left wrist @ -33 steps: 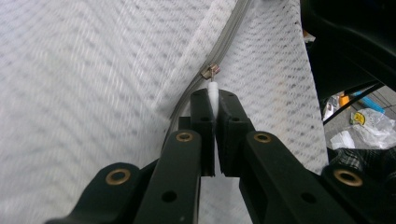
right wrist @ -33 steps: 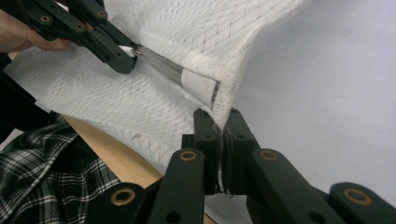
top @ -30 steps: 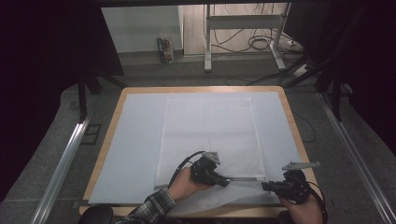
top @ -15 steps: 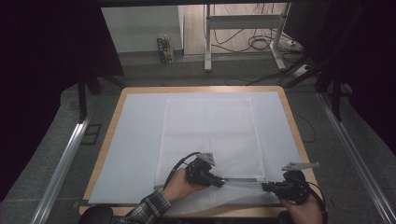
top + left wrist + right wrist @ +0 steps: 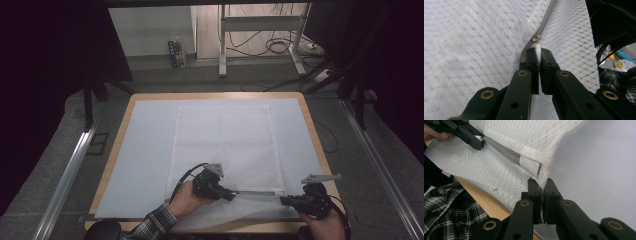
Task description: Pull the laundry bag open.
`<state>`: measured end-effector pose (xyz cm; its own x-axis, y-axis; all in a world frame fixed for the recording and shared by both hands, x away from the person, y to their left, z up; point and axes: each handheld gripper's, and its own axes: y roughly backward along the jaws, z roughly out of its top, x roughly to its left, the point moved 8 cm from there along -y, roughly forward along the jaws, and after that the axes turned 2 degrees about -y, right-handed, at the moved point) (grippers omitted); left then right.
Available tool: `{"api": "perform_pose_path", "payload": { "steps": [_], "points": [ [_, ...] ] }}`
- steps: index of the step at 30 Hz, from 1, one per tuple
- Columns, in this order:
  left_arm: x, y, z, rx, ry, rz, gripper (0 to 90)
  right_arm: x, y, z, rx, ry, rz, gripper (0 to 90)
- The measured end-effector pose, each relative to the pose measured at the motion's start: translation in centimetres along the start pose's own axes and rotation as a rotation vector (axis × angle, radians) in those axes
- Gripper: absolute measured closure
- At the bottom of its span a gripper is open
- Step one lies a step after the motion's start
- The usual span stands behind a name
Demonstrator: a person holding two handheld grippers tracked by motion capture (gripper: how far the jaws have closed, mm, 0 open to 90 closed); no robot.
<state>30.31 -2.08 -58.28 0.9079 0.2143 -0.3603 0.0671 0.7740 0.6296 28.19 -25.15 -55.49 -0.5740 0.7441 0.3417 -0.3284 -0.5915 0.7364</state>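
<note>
two grippers work at the near edge of one table (image 5: 116, 150), each in one hand. the left gripper (image 5: 229, 196) has its jaws pinched tight on the white pull tab (image 5: 538, 50) of one zipper slider (image 5: 536, 38). the right gripper (image 5: 285, 200) is clamped just as tight on the near right corner of one white mesh laundry bag (image 5: 225, 145), just beside the zipper's end.

the left gripper view gives what the high view cannot: the small metal slider sitting on the grey zipper (image 5: 544, 22), the tab squeezed between the pads, and the diamond weave of the mesh all round. the right gripper view shows the white fabric patch (image 5: 530, 166) over the zipper's end, the bare wooden edge of the table, a plaid sleeve (image 5: 451, 207) low at its left, and the left gripper farther off at the slider. the high view shows the layout: the bag lies flat on a pale sheet (image 5: 145, 150) in the middle of the table, its near flap draped over the near edge.

the left hand (image 5: 187, 199) reaches in from the bottom, wrapped round its gripper, which points right along the zipper. the right hand (image 5: 325, 225) holds its gripper pointing left, so the two face each other along the zipper.

beyond the table stand one metal frame (image 5: 260, 30) and loose cables (image 5: 280, 47) on the floor.
</note>
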Motion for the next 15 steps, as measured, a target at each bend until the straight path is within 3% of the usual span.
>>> {"api": "perform_pose_path", "payload": {
  "steps": [9, 12, 15],
  "points": [
    [-0.1, 1.0, -0.6, -0.007, 0.004, 0.007, 87.1, 0.0, 0.1, 0.0, 0.004, 0.005, 0.001, 85.1],
    [0.0, 1.4, -0.8, 0.001, -0.013, 0.027, 87.1, 0.2, 0.0, 0.0, 0.001, 0.003, 0.003, 85.2],
    [0.2, 1.9, -1.2, 0.0, -0.001, 0.033, 87.1, 0.2, 0.1, 0.0, -0.001, 0.002, 0.005, 85.2]
  ]
}}
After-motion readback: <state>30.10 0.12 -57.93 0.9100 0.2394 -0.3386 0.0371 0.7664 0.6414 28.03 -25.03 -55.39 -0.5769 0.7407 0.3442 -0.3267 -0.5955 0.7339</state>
